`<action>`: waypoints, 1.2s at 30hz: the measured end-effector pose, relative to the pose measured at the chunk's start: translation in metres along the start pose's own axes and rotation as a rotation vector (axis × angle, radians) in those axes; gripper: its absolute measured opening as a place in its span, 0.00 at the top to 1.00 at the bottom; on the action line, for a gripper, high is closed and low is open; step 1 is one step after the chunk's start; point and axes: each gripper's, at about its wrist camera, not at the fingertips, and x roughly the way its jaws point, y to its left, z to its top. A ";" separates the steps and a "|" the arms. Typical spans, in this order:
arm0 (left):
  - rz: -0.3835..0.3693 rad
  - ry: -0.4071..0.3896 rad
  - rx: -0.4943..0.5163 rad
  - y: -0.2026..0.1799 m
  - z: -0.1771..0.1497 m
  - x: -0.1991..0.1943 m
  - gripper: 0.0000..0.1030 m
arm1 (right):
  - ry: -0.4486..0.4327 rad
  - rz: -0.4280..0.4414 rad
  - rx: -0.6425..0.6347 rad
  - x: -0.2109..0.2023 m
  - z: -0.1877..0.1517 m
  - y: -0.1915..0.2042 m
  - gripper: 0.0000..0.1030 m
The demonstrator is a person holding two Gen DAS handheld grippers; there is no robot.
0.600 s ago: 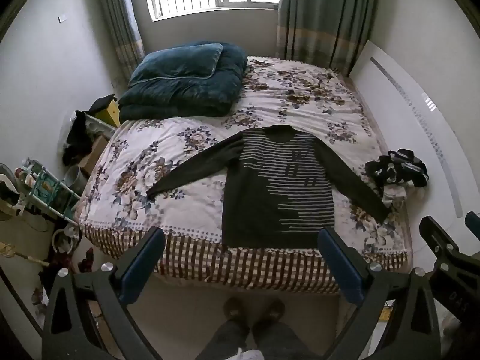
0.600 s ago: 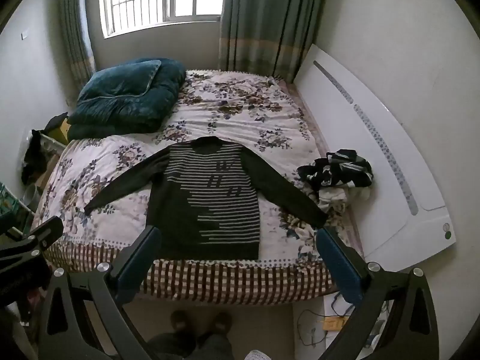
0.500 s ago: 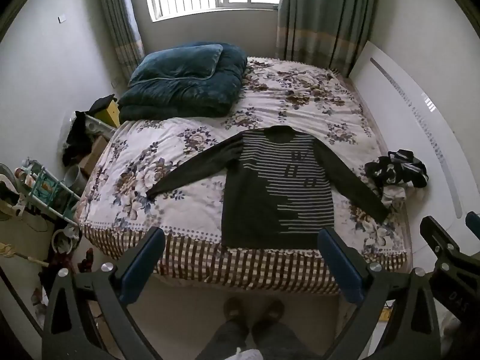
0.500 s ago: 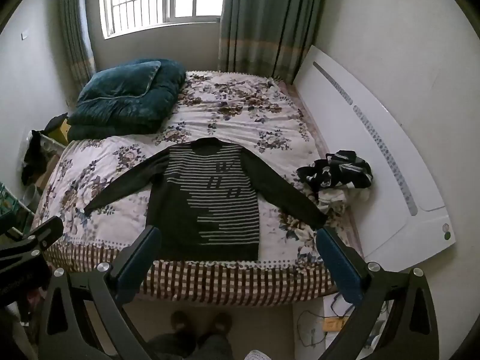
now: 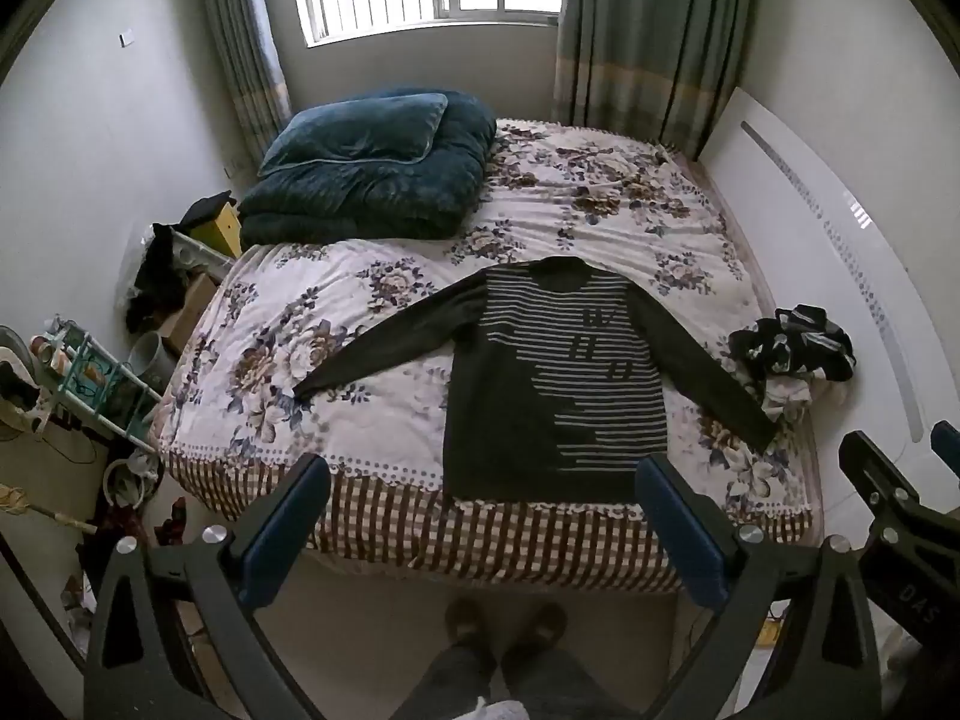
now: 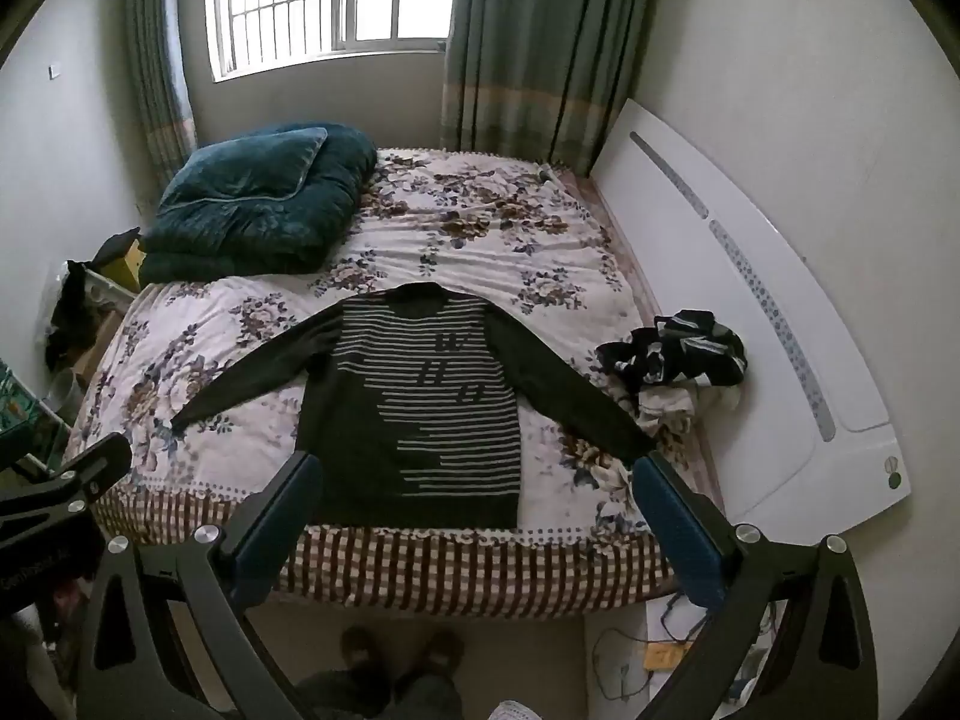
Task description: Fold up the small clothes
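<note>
A dark long-sleeved sweater with pale stripes (image 5: 558,384) lies flat on the floral bed (image 5: 360,324), both sleeves spread out, hem at the near edge. It also shows in the right wrist view (image 6: 414,420). My left gripper (image 5: 480,480) is open and empty, held in the air before the bed's near edge. My right gripper (image 6: 474,480) is open and empty too, at about the same height. Each gripper's body shows at the edge of the other's view.
A crumpled black-and-white garment pile (image 5: 792,354) lies at the bed's right edge by the white headboard (image 5: 840,276). A folded dark teal quilt (image 5: 372,174) lies at the far left. Cluttered shelves (image 5: 90,372) stand left of the bed. Feet (image 5: 504,618) stand on the floor below.
Both views have shifted very slightly; the sweater and the grippers' opening stay the same.
</note>
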 end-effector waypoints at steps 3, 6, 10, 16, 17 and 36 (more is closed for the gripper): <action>0.000 -0.002 0.001 0.000 0.000 0.000 0.00 | -0.001 0.000 -0.002 0.000 0.000 0.000 0.00; -0.001 -0.003 0.001 0.000 0.000 0.000 0.00 | 0.000 0.001 0.001 0.001 -0.001 -0.002 0.00; -0.002 -0.002 0.002 0.000 0.000 0.000 0.00 | 0.002 0.000 0.001 0.003 0.000 -0.002 0.00; -0.003 -0.005 -0.002 0.000 -0.001 0.000 0.00 | -0.001 -0.001 -0.003 0.003 0.004 -0.001 0.00; -0.004 -0.005 -0.002 0.000 -0.001 0.000 0.00 | -0.001 -0.001 -0.003 0.003 0.004 -0.001 0.00; -0.002 -0.007 -0.003 -0.001 0.007 -0.001 0.00 | -0.005 0.006 -0.005 -0.002 0.005 0.000 0.00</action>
